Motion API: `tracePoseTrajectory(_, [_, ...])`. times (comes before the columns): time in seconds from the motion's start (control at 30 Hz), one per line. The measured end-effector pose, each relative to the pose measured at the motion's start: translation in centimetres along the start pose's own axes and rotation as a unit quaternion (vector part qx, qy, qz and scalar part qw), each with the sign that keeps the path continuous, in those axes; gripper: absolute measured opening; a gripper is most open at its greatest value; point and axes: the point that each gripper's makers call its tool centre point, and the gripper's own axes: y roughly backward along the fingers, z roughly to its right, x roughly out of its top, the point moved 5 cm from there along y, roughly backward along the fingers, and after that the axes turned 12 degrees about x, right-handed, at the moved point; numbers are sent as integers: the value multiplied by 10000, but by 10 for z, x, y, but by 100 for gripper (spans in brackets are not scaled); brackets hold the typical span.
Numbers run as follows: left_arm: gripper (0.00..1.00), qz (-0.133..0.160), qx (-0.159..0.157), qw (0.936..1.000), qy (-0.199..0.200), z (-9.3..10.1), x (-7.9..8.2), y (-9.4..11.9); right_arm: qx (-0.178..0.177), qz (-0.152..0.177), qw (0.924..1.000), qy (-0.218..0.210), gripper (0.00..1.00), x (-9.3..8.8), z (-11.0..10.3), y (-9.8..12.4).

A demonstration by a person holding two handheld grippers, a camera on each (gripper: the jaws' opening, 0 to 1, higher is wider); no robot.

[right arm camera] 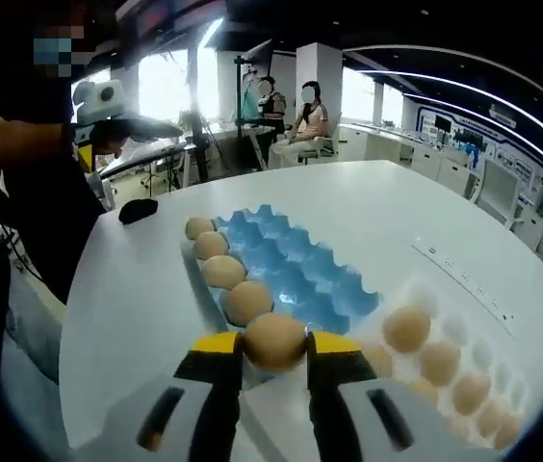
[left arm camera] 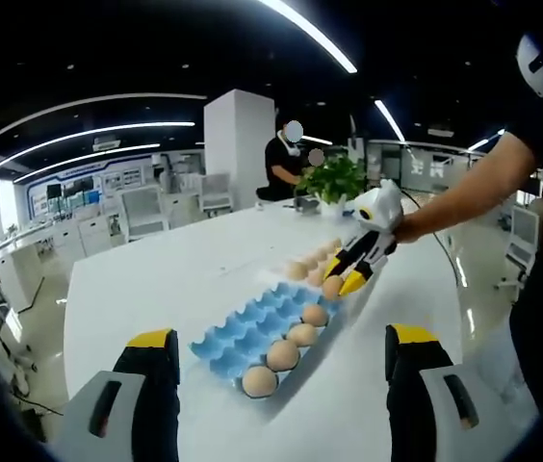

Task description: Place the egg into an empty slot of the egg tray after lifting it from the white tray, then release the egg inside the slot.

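My left gripper (left arm camera: 281, 385) hung back, jaws spread and carrying nothing, well short of the blue egg tray (left arm camera: 252, 332) on the white table (left arm camera: 156, 279). Over on the right, my right gripper (right arm camera: 274, 371) pinched the egg (right arm camera: 274, 341) (long axis across the jaws) at the near end of the filled row. The empty blue slots (right arm camera: 296, 274) lay just ahead and to the right; the white tray (right arm camera: 464, 356) farther right.
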Motion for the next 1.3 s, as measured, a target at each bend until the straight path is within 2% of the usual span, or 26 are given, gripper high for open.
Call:
tracePoseTrajectory(0.53, [90,-39,71,9999,58,-8,-4,7,68,-245,9997,37,27,-13,0,-15])
tracePoseTrajectory(0.6, [90,-43,73,10000,49,-8,-4,8,91,-347,9992,159,27,-16,-1,-16])
tracePoseTrajectory(0.8, [90,-50,80,9999,49,-8,-4,8,101,-266,9996,93,28,-16,1,-16])
tracePoseTrajectory(1.2, [90,-40,90,9999,41,-7,-3,10,95,-303,9993,198,28,-17,-2,-16])
tracePoseTrajectory(1.3, [90,-32,91,9999,45,-7,-3,10,76,-245,9995,156,30,-16,-1,-14])
